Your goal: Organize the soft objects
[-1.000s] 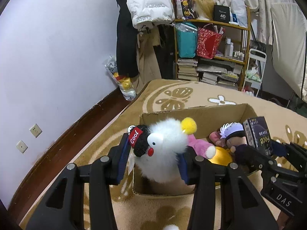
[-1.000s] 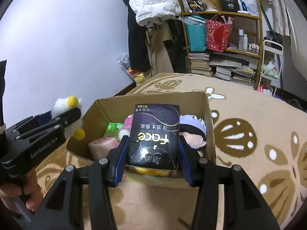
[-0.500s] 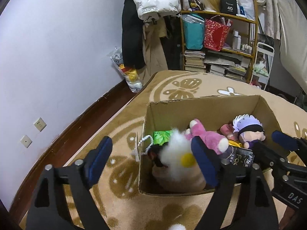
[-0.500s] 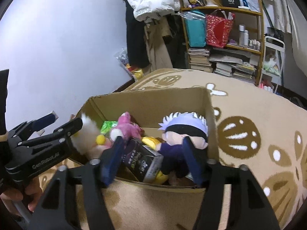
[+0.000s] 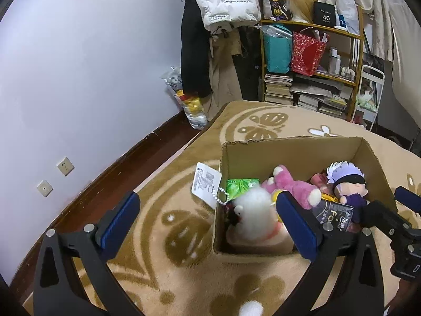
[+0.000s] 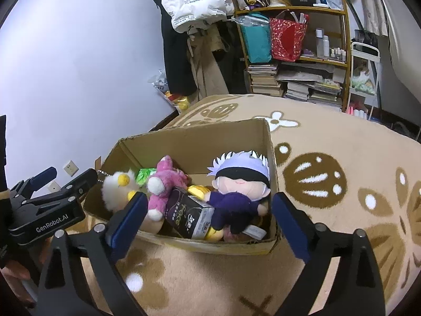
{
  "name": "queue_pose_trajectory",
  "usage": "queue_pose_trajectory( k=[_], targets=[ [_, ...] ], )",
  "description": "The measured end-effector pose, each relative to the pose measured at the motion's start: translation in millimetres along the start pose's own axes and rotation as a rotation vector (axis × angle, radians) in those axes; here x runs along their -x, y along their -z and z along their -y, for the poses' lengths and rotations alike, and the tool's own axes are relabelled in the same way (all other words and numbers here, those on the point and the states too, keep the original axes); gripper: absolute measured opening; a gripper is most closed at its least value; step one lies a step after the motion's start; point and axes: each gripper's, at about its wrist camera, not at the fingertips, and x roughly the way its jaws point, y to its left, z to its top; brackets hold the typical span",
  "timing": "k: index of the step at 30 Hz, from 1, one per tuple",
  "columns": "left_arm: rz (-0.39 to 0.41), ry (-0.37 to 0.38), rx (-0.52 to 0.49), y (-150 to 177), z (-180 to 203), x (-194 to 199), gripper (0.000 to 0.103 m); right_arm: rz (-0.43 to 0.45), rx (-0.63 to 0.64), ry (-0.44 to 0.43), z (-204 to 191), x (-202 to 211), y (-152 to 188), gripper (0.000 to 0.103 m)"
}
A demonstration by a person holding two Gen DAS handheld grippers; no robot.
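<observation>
An open cardboard box [image 5: 294, 152] [image 6: 200, 142] sits on the tan rug. Inside lie a white fluffy plush [image 5: 254, 210] [image 6: 117, 188] with a paper tag [image 5: 206, 185], a pink plush [image 5: 292, 187] [image 6: 165, 181], a white-haired doll in purple [image 5: 347, 184] [image 6: 239, 184], a black tissue pack [image 5: 332, 214] [image 6: 189, 216] and a green pack [image 5: 240, 188]. My left gripper [image 5: 208, 226] is open and empty at the box's near left corner. My right gripper [image 6: 208, 221] is open and empty over the box's near edge.
The tan rug [image 6: 342, 184] with brown patterns covers the floor. A shelf [image 5: 315, 65] with books and bags stands at the back, beside hanging coats [image 5: 200, 39]. A plastic bag [image 5: 189, 102] leans at the wall. Dark wood floor runs along the left wall.
Both grippers opened. The white plush dropped from the left gripper into the box, and the black tissue pack dropped from the right gripper into it. Both grippers drew back a little.
</observation>
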Motion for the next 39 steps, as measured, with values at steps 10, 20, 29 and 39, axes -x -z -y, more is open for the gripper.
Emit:
queue_pose_trajectory(
  k=[10,20,29,39],
  targets=[
    [0.026,-0.004,-0.022,-0.5,-5.0,39.4,0.102,0.002,0.011,0.015,-2.9,34.6,-5.8,0.103],
    [0.092,-0.009,-0.049,-2.7,-7.6,94.4,0.102,0.065,0.052,0.032,-12.8,88.1,-11.6,0.103],
    [0.133,-0.013,-0.041,13.3,-21.0,140.4,0.102,0.107,0.096,0.021,-25.9,131.9,0.1,0.103],
    [0.225,-0.017,-0.008,32.0,-32.9,195.0,0.102,0.167,0.125,0.017,-37.0,175.9,22.4,0.103]
  ],
)
